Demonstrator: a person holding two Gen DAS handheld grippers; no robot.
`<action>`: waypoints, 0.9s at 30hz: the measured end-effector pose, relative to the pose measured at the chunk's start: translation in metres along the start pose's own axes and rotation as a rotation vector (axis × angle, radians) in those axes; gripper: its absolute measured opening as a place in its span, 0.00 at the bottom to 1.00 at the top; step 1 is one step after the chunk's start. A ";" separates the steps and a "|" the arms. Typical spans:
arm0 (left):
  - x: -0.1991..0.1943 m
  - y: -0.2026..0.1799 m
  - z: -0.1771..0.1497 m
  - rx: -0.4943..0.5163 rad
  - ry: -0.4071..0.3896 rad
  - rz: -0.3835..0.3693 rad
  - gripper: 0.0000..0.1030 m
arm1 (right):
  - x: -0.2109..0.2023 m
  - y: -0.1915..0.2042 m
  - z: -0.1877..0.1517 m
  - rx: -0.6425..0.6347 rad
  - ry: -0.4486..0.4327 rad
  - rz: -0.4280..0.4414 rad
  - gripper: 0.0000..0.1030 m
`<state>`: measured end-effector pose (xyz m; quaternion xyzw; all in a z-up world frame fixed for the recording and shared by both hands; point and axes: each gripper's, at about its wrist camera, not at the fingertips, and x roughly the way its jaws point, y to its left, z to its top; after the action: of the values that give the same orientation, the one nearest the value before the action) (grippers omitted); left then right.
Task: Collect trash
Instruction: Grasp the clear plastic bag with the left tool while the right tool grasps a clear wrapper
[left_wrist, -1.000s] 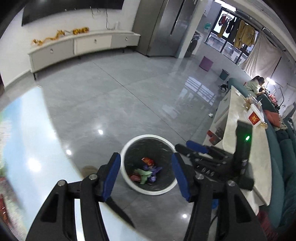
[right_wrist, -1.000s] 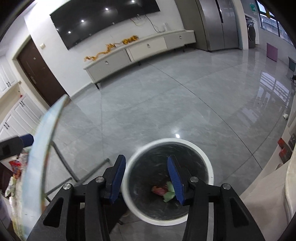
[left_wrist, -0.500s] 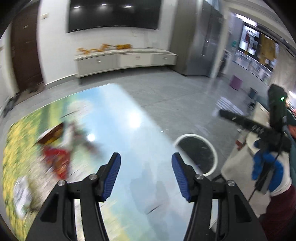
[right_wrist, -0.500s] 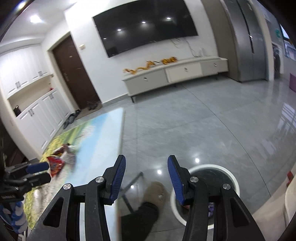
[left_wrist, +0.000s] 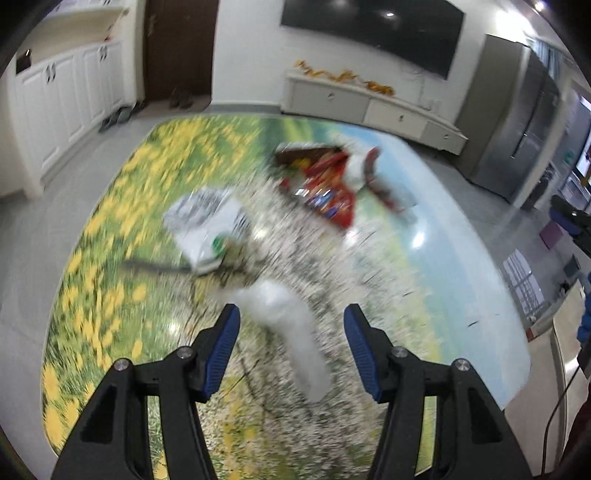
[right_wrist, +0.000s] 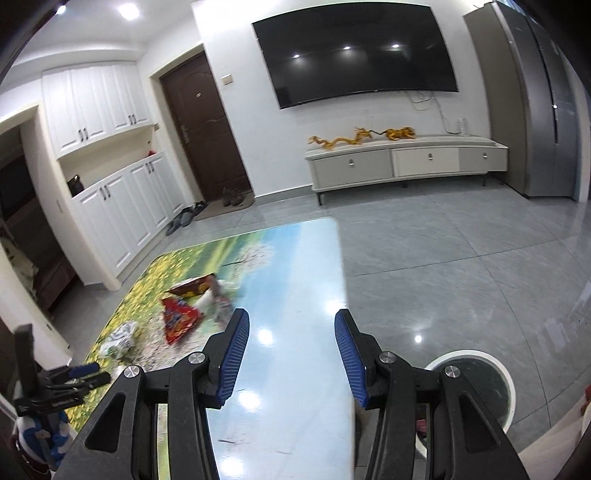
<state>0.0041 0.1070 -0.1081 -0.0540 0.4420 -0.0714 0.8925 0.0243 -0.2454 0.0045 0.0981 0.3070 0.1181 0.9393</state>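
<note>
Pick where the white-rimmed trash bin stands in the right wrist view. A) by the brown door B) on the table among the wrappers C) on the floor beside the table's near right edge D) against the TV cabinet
C: the trash bin sits on the grey floor, low right of the picture-printed table, while the wrappers lie on the table's left side.

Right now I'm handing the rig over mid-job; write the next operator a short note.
Left gripper: open, empty, over the table, nearest the white wad.
Right gripper: open, empty, over the table's bare blue end.
Bin: on the floor right of the table; contents mostly hidden.
Left to collect: white wad, white wrapper, red bag, brown bag.
Left view is blurred; steady before grasping.
</note>
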 end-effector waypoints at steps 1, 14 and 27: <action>0.005 0.002 -0.001 -0.005 0.007 0.003 0.55 | 0.005 0.006 0.000 -0.007 0.008 0.005 0.44; 0.049 -0.006 0.020 0.037 0.035 0.008 0.45 | 0.069 0.023 -0.010 -0.033 0.123 0.056 0.45; 0.070 -0.014 0.036 0.091 0.044 -0.101 0.27 | 0.171 0.054 -0.007 -0.104 0.254 0.153 0.44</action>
<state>0.0733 0.0826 -0.1387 -0.0340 0.4545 -0.1374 0.8794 0.1454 -0.1447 -0.0820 0.0566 0.4083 0.2164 0.8850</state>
